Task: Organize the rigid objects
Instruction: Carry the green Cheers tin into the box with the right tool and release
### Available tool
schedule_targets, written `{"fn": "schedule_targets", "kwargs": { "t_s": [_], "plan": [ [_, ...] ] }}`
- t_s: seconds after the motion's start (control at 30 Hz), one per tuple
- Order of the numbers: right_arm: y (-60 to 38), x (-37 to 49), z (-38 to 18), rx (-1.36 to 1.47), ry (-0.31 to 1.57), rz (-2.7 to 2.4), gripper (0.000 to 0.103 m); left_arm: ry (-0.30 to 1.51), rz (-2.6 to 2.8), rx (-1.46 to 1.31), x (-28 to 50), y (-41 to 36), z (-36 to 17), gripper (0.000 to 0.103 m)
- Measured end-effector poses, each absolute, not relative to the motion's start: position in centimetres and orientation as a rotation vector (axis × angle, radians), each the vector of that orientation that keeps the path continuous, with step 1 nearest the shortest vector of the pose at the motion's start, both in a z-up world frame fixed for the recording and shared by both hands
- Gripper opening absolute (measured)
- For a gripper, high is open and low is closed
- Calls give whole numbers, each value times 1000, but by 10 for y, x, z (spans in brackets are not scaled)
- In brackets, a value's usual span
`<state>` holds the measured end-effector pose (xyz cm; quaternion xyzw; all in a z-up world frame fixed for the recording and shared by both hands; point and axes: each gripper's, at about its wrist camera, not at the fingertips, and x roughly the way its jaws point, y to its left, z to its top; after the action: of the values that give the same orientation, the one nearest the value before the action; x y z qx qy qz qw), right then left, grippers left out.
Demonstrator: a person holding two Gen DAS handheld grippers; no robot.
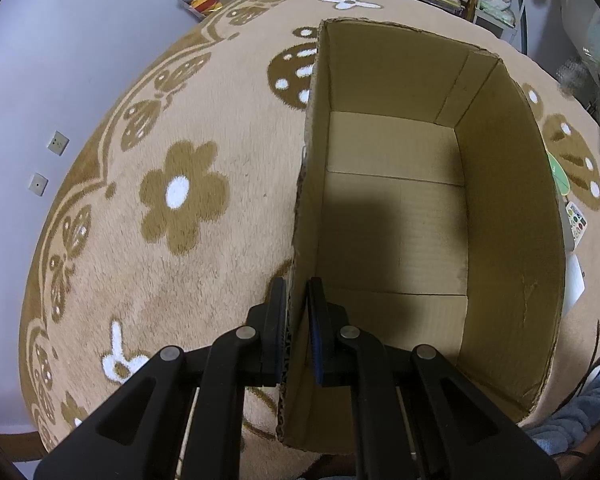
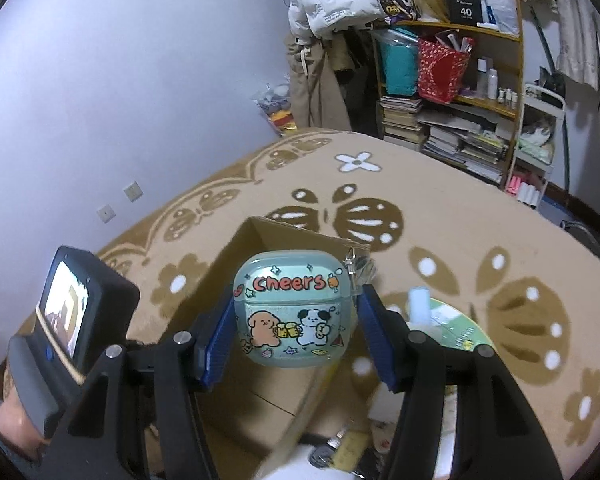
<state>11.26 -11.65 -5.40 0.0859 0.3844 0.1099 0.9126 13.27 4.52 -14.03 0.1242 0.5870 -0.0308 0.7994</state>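
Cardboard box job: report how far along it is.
Done: nothing is packed; the brown cardboard box shows only bare floor inside. In hand: the left gripper is shut on the box's wall, steadying it, and the right gripper holds a pale blue "Cheers" earbud case above the box. Left: dropping it in, then the items beside the box.

**Bedroom floor, cluttered far corner**

Plush beige carpet with brown flower and mushroom patterns (image 1: 180, 192) covers the floor. Plain pale lavender wall (image 2: 140, 80) on the left, with two square white wall sockets (image 2: 133, 191). Far right: yellow wooden shelf unit (image 2: 460, 92) crammed with books, bags and bottles; white metal trolley (image 2: 540, 140) beside it.
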Motion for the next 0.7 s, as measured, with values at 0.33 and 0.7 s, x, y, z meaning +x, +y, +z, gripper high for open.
{"fn": "schedule_targets", "kwargs": {
  "t_s": [0.33, 0.7],
  "plan": [
    [-113, 128, -79, 247, 836, 284, 63, 1247, -56, 264, 137, 43, -142, 11],
    [-117, 130, -103, 251, 885, 253, 64, 1224, -54, 261, 139, 41, -142, 11]
  ]
}}
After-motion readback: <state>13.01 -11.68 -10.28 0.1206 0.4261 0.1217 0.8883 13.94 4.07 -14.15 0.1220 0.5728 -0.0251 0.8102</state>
